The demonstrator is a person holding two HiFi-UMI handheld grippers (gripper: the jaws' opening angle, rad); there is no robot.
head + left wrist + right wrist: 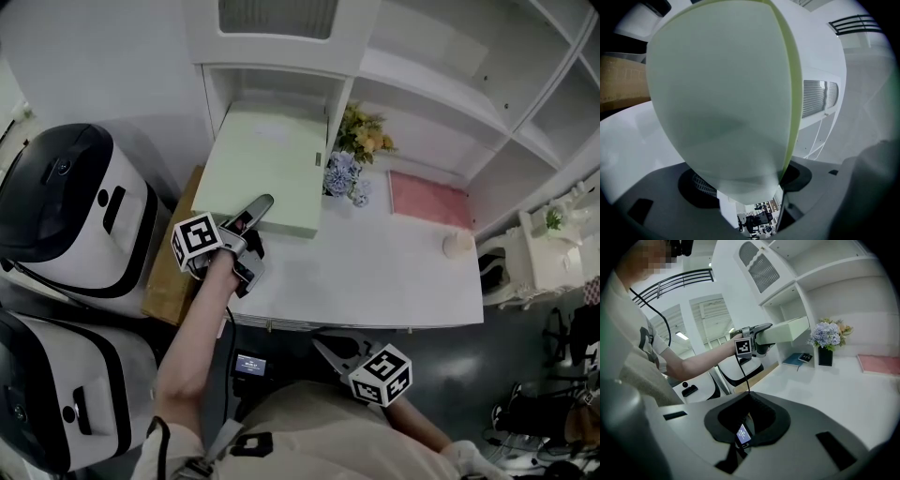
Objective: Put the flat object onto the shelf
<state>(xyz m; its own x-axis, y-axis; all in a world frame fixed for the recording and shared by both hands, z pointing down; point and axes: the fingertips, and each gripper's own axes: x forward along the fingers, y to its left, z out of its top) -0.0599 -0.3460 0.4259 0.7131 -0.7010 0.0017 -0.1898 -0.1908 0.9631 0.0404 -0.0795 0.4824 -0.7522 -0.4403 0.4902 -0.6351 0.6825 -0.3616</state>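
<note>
The flat object is a pale green box (267,169), held tilted in the air in front of the open lower-left shelf compartment (272,89). My left gripper (249,223) is shut on the box's near edge, one finger (258,208) lying on its top face. The box (722,93) fills the left gripper view, its green side edge at the right. In the right gripper view the box (787,330) points toward the shelf. My right gripper (324,352) hangs below the table's front edge, close to the person's body, jaws together and holding nothing.
On the white table (375,272) stand a vase of flowers (352,155), a pink flat pad (427,199) and a small round white thing (457,245). A cardboard box (169,253) and two white-and-black machines (66,206) stand at the left. A blue book (794,359) lies under the shelf.
</note>
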